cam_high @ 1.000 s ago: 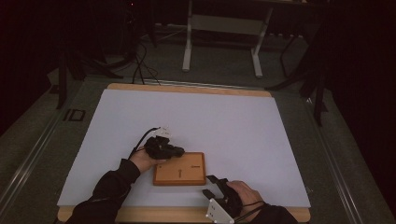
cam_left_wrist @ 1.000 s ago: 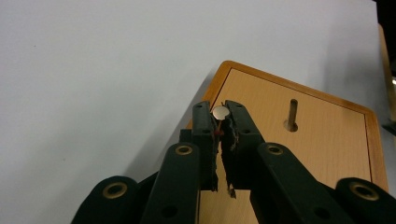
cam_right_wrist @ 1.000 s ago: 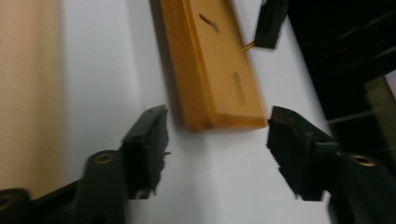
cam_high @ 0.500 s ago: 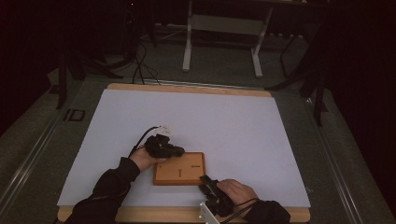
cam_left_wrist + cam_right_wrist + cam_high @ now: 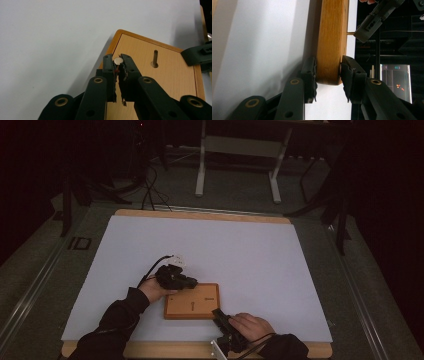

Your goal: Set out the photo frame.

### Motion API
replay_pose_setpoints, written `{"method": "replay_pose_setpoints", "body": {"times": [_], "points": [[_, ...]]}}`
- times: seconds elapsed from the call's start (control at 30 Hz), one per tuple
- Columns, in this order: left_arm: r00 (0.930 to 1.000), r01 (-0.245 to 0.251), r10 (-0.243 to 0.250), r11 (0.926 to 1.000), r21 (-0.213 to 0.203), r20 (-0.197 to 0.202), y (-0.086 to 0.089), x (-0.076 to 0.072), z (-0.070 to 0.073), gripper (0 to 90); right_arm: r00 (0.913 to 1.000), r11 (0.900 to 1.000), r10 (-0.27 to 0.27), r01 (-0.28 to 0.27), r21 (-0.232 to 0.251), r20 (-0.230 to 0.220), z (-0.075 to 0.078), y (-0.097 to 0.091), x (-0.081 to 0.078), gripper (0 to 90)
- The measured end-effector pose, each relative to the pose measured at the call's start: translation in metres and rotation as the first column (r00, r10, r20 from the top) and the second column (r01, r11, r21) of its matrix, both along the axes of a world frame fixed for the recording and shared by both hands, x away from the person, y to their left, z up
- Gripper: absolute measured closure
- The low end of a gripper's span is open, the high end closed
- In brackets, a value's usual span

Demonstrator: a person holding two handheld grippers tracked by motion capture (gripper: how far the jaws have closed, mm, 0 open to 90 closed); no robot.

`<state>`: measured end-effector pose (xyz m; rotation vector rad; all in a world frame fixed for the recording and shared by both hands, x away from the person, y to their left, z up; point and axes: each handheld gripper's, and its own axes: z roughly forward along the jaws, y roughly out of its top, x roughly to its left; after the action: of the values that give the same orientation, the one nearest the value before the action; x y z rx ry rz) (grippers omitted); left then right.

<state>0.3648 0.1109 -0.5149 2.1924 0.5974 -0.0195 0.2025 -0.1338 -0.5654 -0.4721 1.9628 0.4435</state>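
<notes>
A flat wooden board lies on the white table sheet near the front edge. My left gripper hovers over the board's far left corner. In the left gripper view its jaws are shut on a small pale wooden peg, seen end-on. Another thin peg stands in a hole in the board. My right gripper is at the board's near right corner. Its jaws have just been closing and now clamp the board's edge between the pads.
The white sheet covers a wooden table whose front edge lies just under both forearms. A metal stand is on the dark floor beyond the table. The left gripper shows beyond the board in the right gripper view.
My right gripper has moved left and forward to the board's near right corner and closed on its edge. The left gripper and the board have stayed put.
</notes>
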Motion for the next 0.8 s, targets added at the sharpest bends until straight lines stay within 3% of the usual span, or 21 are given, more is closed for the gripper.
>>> {"method": "replay_pose_setpoints", "body": {"times": [0.17,0.27,0.57,0.8], "points": [[0.9999,-0.003,0.004,1.0,0.004,-0.009,0.0,0.001,0.001,83.8,0.9997,0.9994,0.015,-0.015,-0.03,0.019,0.003,0.0,0.0,66.9],[0.9999,-0.014,0.014,0.9999,0.001,-0.006,0.0,0.0,0.0,81.0,0.9997,0.9989,0.024,-0.024,-0.04,0.007,0.005,-0.001,0.0,66.9],[0.9965,-0.059,0.061,0.9974,-0.04,0.057,0.007,-0.007,0.013,50.5,0.9978,0.9983,0.045,-0.047,-0.035,-0.049,0.017,-0.002,0.005,67.2],[0.9938,-0.065,0.071,0.9953,-0.072,0.086,0.02,-0.015,0.023,37.5,0.9934,0.9985,0.05,-0.052,-0.017,-0.104,0.032,-0.004,0.012,68.3]]}}
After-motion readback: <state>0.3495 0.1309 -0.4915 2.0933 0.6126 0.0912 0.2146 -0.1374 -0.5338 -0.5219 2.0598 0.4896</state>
